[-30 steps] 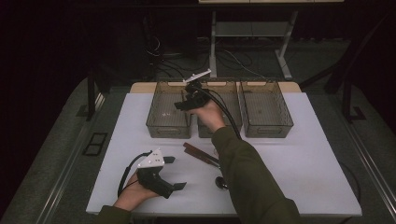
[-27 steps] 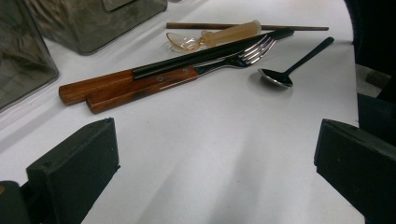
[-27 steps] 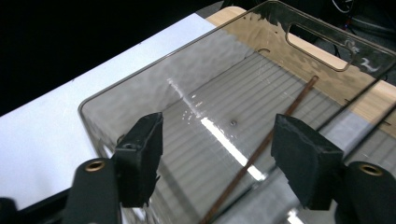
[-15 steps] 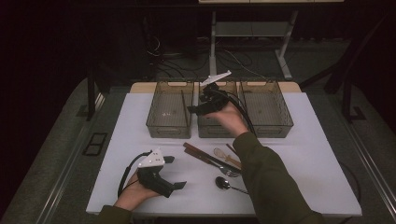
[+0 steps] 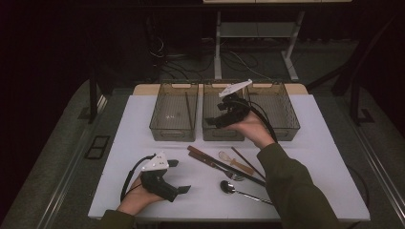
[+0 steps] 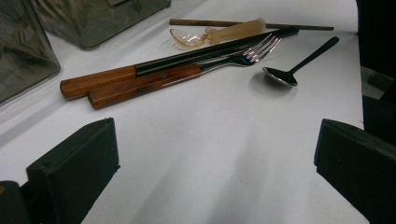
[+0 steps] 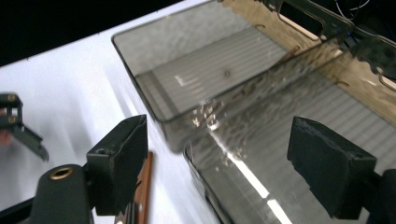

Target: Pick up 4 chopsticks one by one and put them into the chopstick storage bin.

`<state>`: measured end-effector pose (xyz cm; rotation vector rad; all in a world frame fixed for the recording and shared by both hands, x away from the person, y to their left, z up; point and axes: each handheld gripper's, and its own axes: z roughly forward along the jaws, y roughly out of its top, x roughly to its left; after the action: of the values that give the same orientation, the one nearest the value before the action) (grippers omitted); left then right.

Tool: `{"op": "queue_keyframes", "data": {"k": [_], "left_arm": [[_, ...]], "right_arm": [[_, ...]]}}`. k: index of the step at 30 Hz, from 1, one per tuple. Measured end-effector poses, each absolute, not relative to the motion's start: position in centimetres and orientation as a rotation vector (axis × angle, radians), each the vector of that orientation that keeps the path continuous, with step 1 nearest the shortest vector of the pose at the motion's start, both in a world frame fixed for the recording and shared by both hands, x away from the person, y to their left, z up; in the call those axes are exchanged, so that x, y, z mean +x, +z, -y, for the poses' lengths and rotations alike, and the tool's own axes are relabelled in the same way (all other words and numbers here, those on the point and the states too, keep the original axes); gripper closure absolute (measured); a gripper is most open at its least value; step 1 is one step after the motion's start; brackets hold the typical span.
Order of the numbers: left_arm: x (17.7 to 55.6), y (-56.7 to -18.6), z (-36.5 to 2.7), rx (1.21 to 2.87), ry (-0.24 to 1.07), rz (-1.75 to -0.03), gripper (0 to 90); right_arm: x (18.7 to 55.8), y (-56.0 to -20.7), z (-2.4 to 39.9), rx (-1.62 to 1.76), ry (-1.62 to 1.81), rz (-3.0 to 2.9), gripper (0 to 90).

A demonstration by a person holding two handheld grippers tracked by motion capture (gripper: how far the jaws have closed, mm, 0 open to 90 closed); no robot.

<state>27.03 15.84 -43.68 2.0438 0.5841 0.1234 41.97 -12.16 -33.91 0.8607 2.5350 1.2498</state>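
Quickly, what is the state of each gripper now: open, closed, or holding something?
Left gripper: open, holding nothing, low over the white table.
Right gripper: open, holding nothing, above the clear smoky plastic bins.

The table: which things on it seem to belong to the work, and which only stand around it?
Probably part of the work, judged from the layout:
- three clear bins
- wooden-handled knife and fork
- black-handled spoon
- translucent spoon
- chopstick
- open left gripper, open right gripper

Only around:
- metal stand
- floor cables
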Motion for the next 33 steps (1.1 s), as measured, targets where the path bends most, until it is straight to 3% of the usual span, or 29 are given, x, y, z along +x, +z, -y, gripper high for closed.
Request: {"op": "queue_keyframes", "data": {"k": [26,33], "left_arm": [[27.2,-43.9,-15.8,2.049,0.146,-0.573,0.0],[27.2,-43.9,-15.8,2.064,0.147,-0.57,0.0]], "right_arm": [[36.5,-37.2,20.0,0.951,1.27,-2.498,20.4],[34.8,-38.4,21.9,1.012,1.252,-2.483,24.2]]}}
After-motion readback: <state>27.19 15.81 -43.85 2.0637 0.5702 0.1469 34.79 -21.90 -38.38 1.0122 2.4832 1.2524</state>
